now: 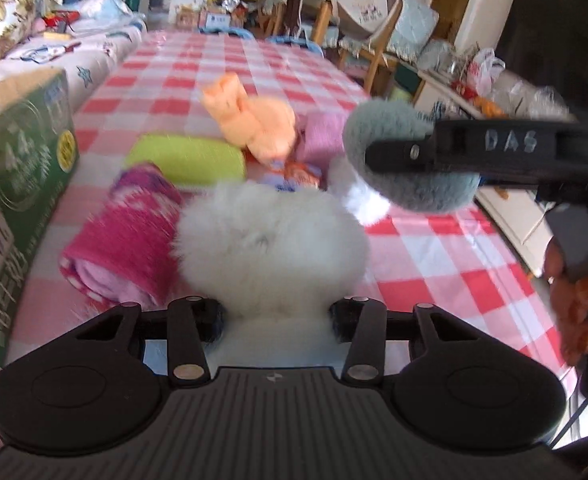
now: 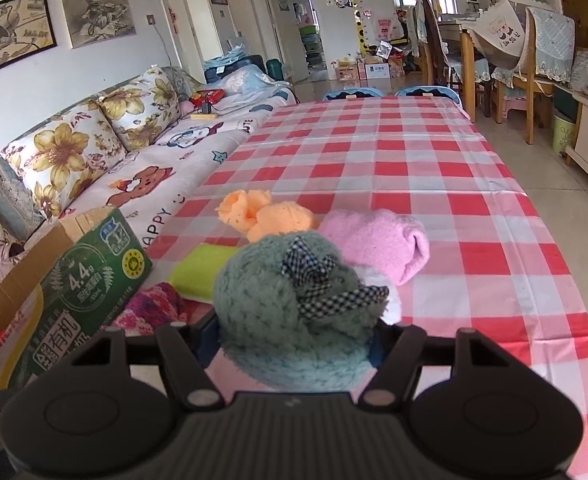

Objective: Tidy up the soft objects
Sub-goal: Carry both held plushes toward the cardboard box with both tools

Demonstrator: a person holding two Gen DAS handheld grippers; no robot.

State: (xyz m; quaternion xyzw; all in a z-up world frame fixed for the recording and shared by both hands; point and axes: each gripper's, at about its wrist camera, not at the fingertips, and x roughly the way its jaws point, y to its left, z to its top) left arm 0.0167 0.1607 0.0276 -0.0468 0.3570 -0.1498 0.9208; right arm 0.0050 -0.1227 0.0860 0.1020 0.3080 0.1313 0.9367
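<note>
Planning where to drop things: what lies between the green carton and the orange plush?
In the left wrist view, a lime green roll lies between the green carton and the orange plush.

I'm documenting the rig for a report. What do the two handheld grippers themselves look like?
Both are matte black plastic. Each has a ribbed centre plate between two rounded discs, with silver rivets on the linkage arms. Seen from the left wrist camera, the right gripper carries pale "DAS" lettering. The left gripper shows no lettering.

white fluffy plush (image 1: 270, 248) sitting clamped in front | teal knit hat (image 2: 294, 312) with checked bow being held aloft | orange (image 2: 266, 216), pink (image 2: 378, 240), green (image 2: 202, 266), magenta (image 1: 126, 236) soft rolls lying clustered on checked cloth
</note>
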